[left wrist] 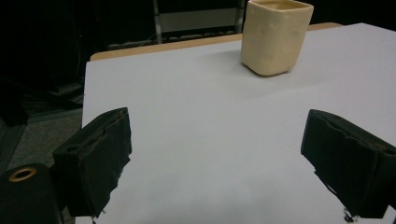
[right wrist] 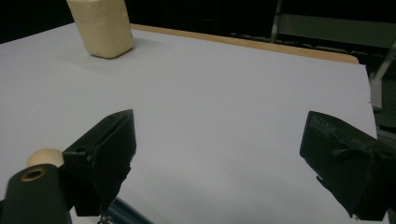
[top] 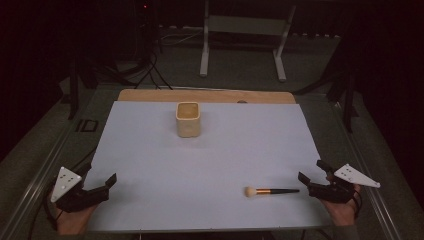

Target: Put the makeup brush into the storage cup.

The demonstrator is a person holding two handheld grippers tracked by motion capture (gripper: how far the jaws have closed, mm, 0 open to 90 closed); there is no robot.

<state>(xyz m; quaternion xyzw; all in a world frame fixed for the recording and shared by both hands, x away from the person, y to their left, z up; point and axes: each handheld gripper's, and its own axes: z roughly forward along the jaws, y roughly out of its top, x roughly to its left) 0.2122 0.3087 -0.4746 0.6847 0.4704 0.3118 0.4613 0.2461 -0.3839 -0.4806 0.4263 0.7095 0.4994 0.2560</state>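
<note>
Scene: a person is sitting at a desk [top: 150, 95] covered by a pale sheet [top: 210, 165], holding 1 two-jaw gripper in each hand.
Left gripper [top: 100, 184]: it is resting at the near left corner of the sheet, its fingers [left wrist: 100, 154] standing wide apart with nothing between them but bare sheet.
Right gripper [top: 312, 172]: it is hovering at the near right edge of the sheet, its fingers [right wrist: 107, 154] spread wide and gripping nothing.
Makeup brush [top: 270, 191]: it is lying flat on the sheet near the front edge, just left of the right gripper, its pale bristle head pointing left and its dark handle tip lying just beside the nearer finger; whether they are touching cannot be told.
Brush in the right gripper view: its rounded pale head [right wrist: 44, 157] is peeking out behind the left finger.
Cream cup [top: 188, 119]: it is standing upright, well apart from both grippers, toward the far side of the sheet.
Background: a white metal frame [top: 243, 35] is standing on the floor beyond the desk.
</note>
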